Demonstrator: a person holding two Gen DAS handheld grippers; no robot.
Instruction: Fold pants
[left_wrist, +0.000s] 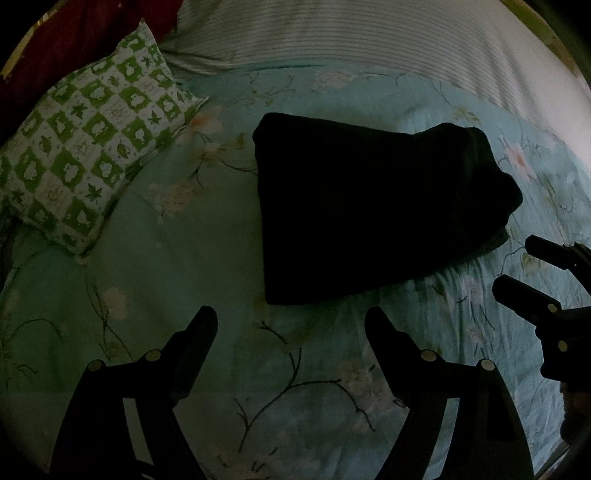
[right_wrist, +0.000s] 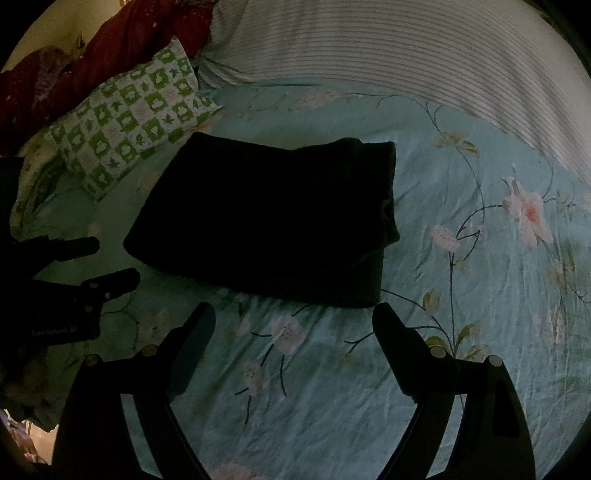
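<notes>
Black pants (left_wrist: 369, 206) lie folded into a compact rectangle on the light blue floral bedsheet (left_wrist: 166, 277); in the right wrist view the same pants (right_wrist: 266, 221) sit just ahead. My left gripper (left_wrist: 291, 321) is open, a short way in front of the bundle's near edge, holding nothing. Off to its right, the right gripper (left_wrist: 511, 266) appears, also open. In its own view my right gripper (right_wrist: 295, 317) stands open just short of the pants, and the left gripper (right_wrist: 114, 260) shows at the left edge, open.
A green and white checked pillow (left_wrist: 85, 155) lies at the left, also seen as the pillow (right_wrist: 136, 118) beyond the pants. A striped white bedcover (left_wrist: 369, 33) runs along the back. Dark red fabric (right_wrist: 92, 44) is bunched at the far left corner.
</notes>
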